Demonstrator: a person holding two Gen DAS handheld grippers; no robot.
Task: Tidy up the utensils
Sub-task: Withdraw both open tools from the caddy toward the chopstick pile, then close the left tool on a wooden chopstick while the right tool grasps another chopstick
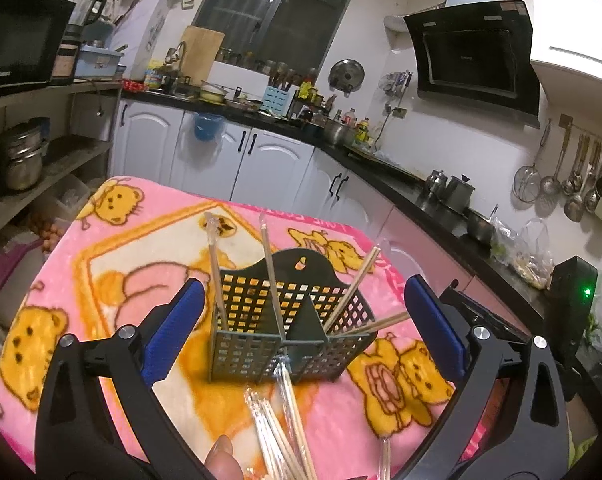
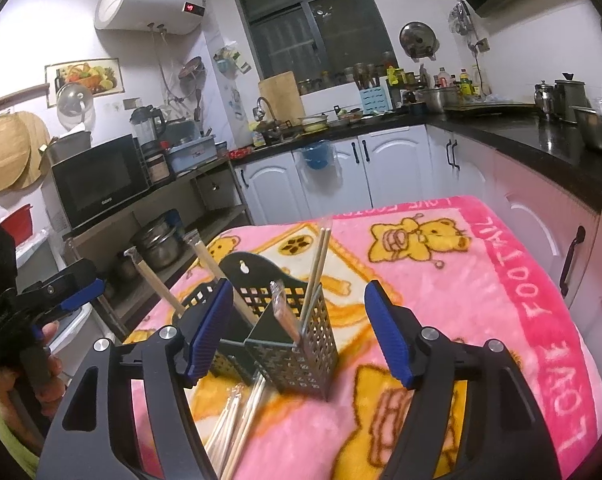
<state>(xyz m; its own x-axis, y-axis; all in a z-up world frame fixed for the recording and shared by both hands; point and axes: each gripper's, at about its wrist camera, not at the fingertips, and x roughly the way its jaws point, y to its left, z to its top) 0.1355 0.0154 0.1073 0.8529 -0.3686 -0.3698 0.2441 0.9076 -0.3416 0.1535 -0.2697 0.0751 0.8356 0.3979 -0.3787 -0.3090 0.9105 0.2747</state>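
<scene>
A black perforated utensil holder [image 1: 289,320] with two compartments stands upright on the pink bear blanket [image 1: 113,280]. Several wrapped chopstick pairs [image 1: 273,280] lean in it. More wrapped chopsticks [image 1: 281,432] lie loose on the blanket in front of it. My left gripper [image 1: 305,328] is open and empty, its blue pads either side of the holder. In the right wrist view the holder [image 2: 289,336] stands between the pads of my right gripper [image 2: 301,336], which is open and empty. Loose chopsticks [image 2: 237,424] lie below it. The left gripper [image 2: 73,296] shows at far left.
White cabinets [image 1: 261,160] and a cluttered black counter [image 1: 421,196] run behind and right of the table. Open shelves with steel pots [image 1: 21,160] and a microwave [image 2: 101,184] stand at left. A black device with a green light [image 1: 573,292] sits at right.
</scene>
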